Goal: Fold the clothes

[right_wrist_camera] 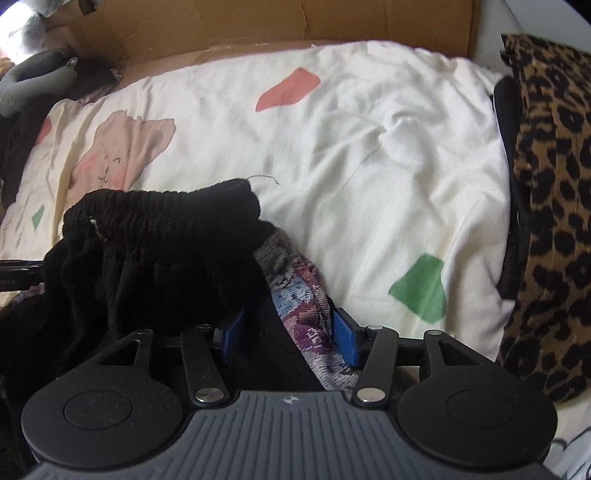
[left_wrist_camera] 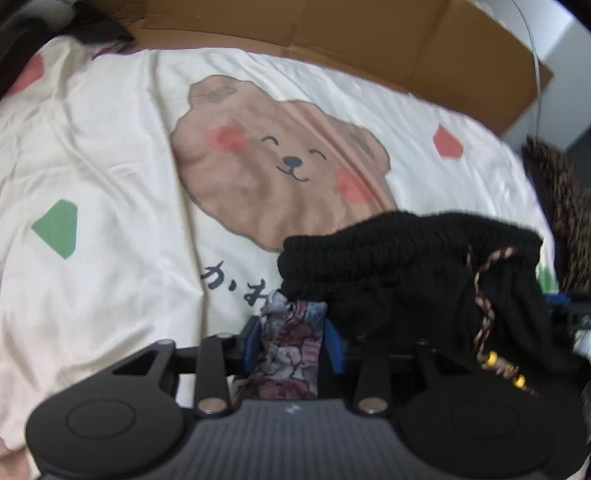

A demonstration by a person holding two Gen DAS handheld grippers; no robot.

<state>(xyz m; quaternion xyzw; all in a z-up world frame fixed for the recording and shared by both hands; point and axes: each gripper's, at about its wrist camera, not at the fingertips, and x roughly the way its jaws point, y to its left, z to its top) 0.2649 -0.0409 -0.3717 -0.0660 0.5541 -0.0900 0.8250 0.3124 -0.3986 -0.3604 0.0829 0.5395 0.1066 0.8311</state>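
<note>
Left wrist: gripper [left_wrist_camera: 291,339] clamping garment [left_wrist_camera: 399,273].

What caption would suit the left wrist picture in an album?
Left gripper clamps the patterned fabric of a black-waistbanded garment above a bear-print bedsheet.

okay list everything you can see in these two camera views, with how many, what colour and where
garment: one, black ribbed waistband with patterned purple-grey fabric, held up near the cameras over the bed
drawcord: one, braided dark red and cream with yellow beads, hanging from the waistband
bedspread: one, cream with a brown bear and pink and green patches, covering the bed
cardboard: one large piece, brown, along the far edge of the bed
leopard-print fabric: one, tan and black, right of the bed
dark clothes: a pile, black and grey, far left
left gripper: one, black with blue pads, clamped on the patterned fabric
right gripper: one, same build, also clamped on the garment
</note>
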